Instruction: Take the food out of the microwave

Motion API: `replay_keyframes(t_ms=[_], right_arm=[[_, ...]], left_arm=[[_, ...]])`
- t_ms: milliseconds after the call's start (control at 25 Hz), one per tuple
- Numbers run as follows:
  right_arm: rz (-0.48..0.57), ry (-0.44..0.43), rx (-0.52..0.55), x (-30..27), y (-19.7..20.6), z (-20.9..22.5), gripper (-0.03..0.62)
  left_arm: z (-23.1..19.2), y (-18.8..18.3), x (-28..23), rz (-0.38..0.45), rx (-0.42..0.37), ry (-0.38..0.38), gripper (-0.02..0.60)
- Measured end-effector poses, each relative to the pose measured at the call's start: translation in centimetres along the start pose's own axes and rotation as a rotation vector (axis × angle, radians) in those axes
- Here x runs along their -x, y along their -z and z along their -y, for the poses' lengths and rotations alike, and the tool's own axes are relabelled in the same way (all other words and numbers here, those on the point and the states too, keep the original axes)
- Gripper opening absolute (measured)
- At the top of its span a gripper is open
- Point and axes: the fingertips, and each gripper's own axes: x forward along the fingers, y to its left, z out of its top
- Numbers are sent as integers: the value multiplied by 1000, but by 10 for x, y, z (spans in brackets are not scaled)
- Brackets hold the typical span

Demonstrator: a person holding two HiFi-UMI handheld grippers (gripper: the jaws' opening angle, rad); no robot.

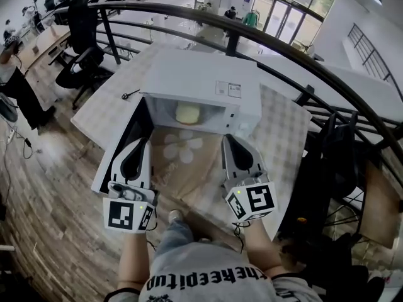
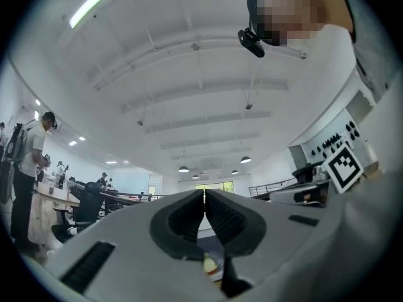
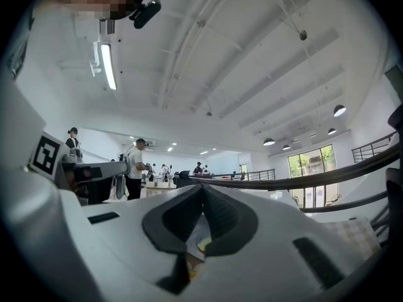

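Observation:
In the head view a white microwave point(image 1: 208, 80) stands on a checked table point(image 1: 283, 131) with its door point(image 1: 119, 146) swung open to the left. Inside the lit cavity sits the pale yellow food point(image 1: 187, 113). My left gripper point(image 1: 143, 142) is shut and empty, just in front of the cavity's left side beside the door. My right gripper point(image 1: 228, 138) is shut and empty at the cavity's right front. Both point toward the microwave and stay outside it. In the gripper views the left gripper point(image 2: 203, 200) and the right gripper point(image 3: 203, 190) show jaws meeting at the tips, tilted up toward the ceiling.
A brown sheet with pale round spots point(image 1: 189, 162) lies in front of the microwave between the grippers. A small black item point(image 1: 129, 94) lies on the table at the left. A dark curved railing point(image 1: 264, 36) runs behind the table. Office chairs point(image 1: 82, 68) stand at the far left.

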Motion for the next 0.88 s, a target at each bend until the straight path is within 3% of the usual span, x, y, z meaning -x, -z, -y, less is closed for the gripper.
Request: replay_keyframes(t_ms=[400,640,880], right_arm=[[-89,23,33,-53,44,-2,5],[-201,-4,134,-78,88,-11,9],[-317,-69,296,-102,138,-22,29]], left_arm=[[-19,35,-41,-34,50,103,11],[-19,60,-46,-68,52,154,11],[-13,96,-39,-166,61,208,11]])
